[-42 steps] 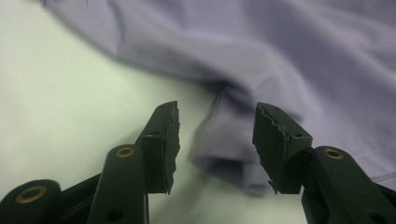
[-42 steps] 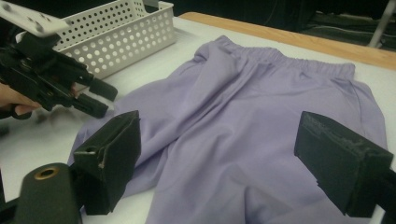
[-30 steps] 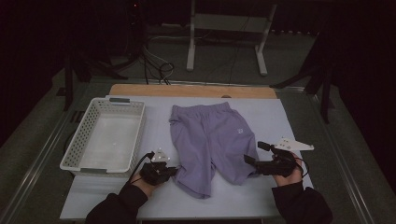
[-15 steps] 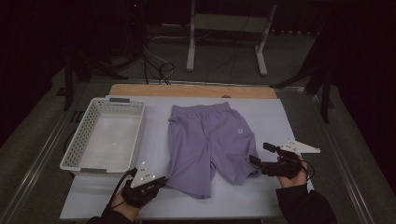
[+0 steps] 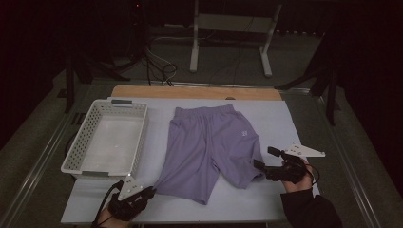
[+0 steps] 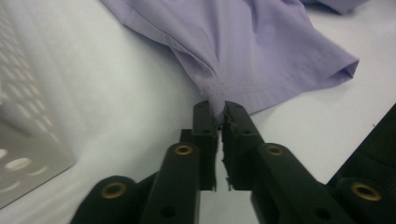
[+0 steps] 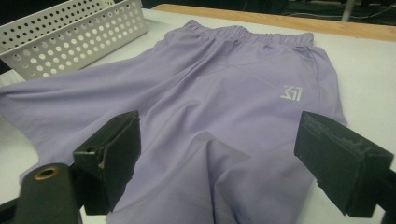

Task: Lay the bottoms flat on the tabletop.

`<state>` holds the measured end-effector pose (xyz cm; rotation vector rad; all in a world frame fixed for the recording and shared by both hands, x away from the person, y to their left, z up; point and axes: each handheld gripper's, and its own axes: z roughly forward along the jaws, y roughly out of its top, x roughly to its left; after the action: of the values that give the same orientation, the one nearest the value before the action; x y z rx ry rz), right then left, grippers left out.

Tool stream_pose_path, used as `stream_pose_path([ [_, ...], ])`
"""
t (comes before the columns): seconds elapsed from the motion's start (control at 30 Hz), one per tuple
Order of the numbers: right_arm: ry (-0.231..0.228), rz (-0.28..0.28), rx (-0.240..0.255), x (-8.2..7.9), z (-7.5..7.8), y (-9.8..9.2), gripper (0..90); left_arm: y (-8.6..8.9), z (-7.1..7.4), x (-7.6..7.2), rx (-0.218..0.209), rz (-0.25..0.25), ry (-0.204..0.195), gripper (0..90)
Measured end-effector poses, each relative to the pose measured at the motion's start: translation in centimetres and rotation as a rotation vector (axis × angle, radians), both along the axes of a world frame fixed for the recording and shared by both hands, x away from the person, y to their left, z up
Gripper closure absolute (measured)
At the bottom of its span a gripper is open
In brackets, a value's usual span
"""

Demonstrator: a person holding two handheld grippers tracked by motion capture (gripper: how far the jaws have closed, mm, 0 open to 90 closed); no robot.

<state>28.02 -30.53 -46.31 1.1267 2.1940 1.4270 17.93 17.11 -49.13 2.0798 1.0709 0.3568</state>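
We see a white perforated basket [image 5: 105, 142] on the left part of the counter [image 5: 285, 118], and nothing lies inside it; its floor shows bare. Just to its right lie the lilac shorts [image 5: 214, 142], spread flat with the elastic waistband toward the far edge and the two legs toward us. A small white logo [image 7: 291, 93] sits on one leg front; it reads like angular letters or digits, but we cannot make them out for certain.

The left gripper [image 5: 151, 191] is at the near edge of the counter, at the outer hem corner of the left-hand leg. In the left gripper view its jaws stand almost together with a thin pinch of lilac cloth caught between the tips; they have just been easing apart a little, yet the fabric is between them and drawn into a small peak.

The right gripper [image 5: 266, 159] rests at the hem of the other leg. In the right gripper view its jaws stand wide apart, the cloth lying below and between them without being pinched.
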Motion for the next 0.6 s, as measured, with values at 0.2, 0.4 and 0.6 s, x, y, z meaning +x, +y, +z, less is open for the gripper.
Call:
stream_pose_path([
  [0.2,-0.003,-0.002,0.001,0.0,0.0,0.0,14.4,-0.9,0.4,-0.2,-0.088,-0.072,-0.080,43.5],
  [0.4,-0.004,-0.001,0.005,0.0,0.0,0.0,14.4,-4.5,1.0,0.5,-0.136,-0.253,-0.068,38.2],
  [0.6,-0.003,0.003,0.010,0.0,0.0,0.0,14.5,-9.3,0.4,1.1,-0.128,-0.415,-0.051,38.2],
])
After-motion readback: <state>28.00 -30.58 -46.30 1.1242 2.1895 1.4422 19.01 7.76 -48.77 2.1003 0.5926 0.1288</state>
